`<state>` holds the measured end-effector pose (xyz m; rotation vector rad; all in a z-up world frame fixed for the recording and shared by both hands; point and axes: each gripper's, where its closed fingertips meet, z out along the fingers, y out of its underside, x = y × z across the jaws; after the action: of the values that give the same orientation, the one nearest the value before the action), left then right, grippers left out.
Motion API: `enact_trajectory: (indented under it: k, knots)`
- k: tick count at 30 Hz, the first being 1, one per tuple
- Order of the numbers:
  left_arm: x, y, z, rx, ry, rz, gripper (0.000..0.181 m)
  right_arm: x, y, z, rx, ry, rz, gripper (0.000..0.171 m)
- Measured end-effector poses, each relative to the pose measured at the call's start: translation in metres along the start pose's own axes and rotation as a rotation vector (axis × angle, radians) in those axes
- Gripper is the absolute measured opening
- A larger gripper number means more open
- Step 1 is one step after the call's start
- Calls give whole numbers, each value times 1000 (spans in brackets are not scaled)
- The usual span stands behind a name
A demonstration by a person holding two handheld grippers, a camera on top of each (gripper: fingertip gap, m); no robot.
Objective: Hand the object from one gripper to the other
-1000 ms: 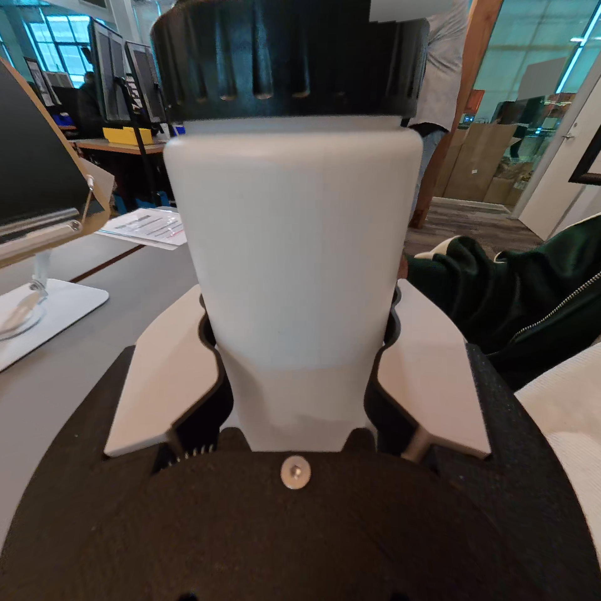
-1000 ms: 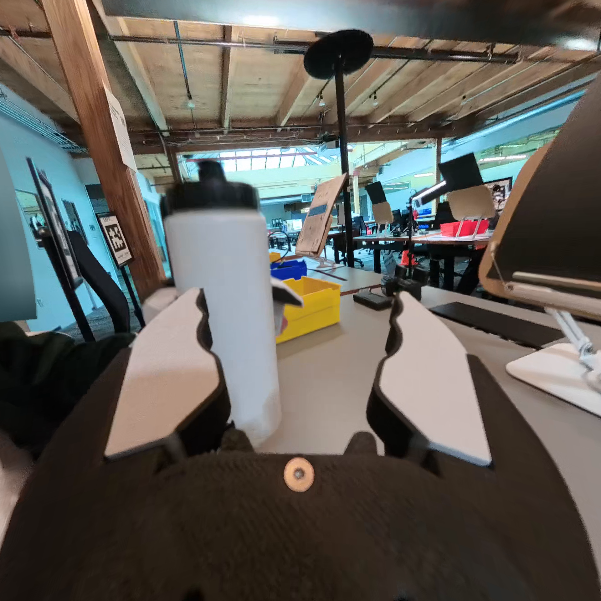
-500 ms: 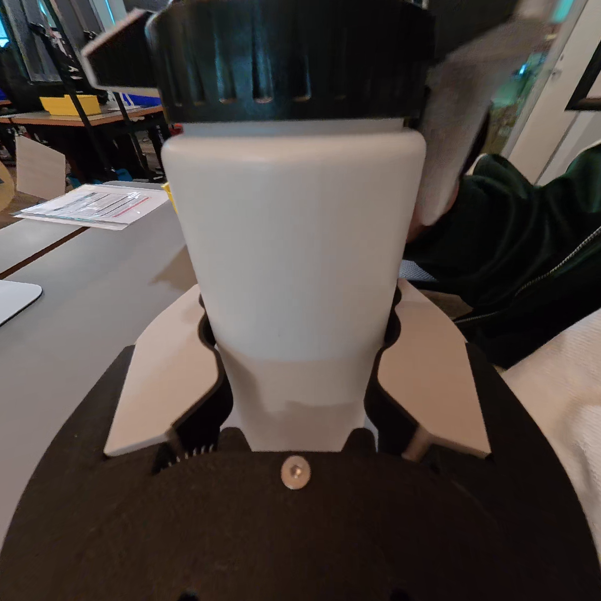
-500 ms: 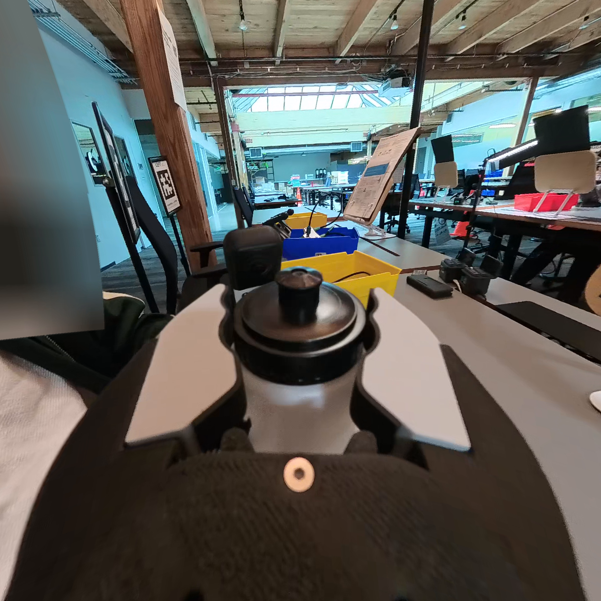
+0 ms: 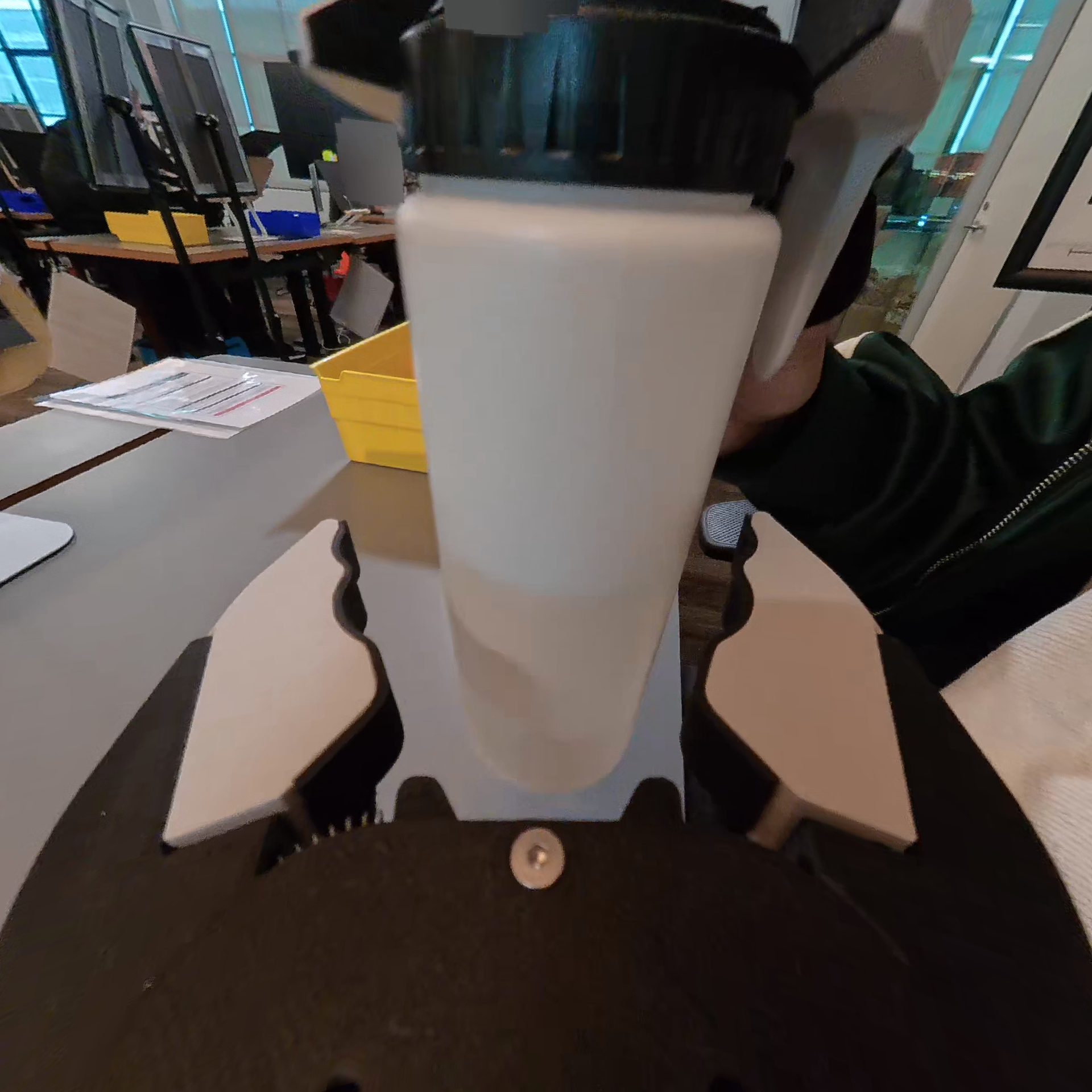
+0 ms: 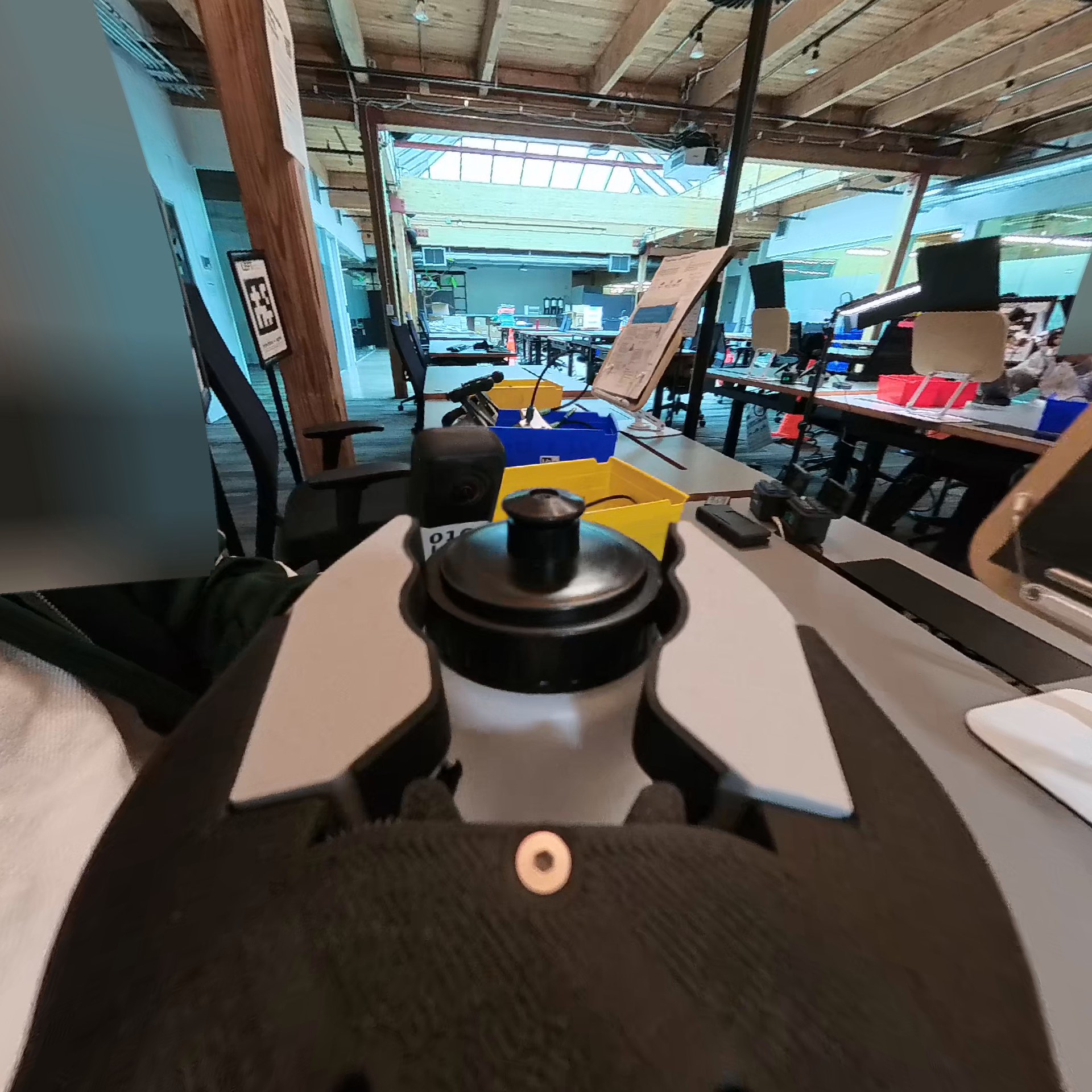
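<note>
Bottle (image 5: 567, 425), white with a black ribbed cap (image 5: 597, 100), is seen upright in the middle of the left wrist view, its base hanging above the grey table (image 5: 130, 591). The left gripper (image 5: 540, 626) is spread wide: a clear gap is seen between each of its white fingers (image 5: 278, 691) and the bottle's sides, so nothing is held by it. At the top of that frame the right gripper (image 5: 597, 88) is closed on the cap, one of its white fingers running down the upper right side of the bottle. A dark green sleeve (image 5: 922, 484) is seen at the right edge, and a yellow bin (image 5: 378, 402) sits on the table behind the bottle, left of centre.

In the right wrist view the bottle (image 6: 540, 750) is seen from above at the centre, its cap (image 6: 540, 597) and spout clamped between the right gripper (image 6: 540, 591) fingers, which are drawn in narrow against both sides of the cap. Just behind the cap, a small black camera (image 6: 458, 478) is visible, and beyond it the yellow bin (image 6: 626, 490) and a blue bin (image 6: 561, 437) are lined up on the table (image 6: 886, 668).
</note>
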<state>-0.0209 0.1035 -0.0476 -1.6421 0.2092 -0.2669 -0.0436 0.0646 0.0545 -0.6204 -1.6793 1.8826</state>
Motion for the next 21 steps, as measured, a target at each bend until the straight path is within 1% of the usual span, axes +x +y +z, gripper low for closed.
enact_trajectory:
  k: [5, 9, 21]
  knots:
    - [-15, -3, -9, 33, -24, -48, 118, 22, -9, -18, 12, 70, 14, 78]
    - [-17, -5, -12, 52, -28, -62, 116, 34, -9, -27, 27, 94, 51, 78]
    - [-20, -35, -28, 125, -75, -3, 114, 29, -7, -21, 14, 86, 42, 78]
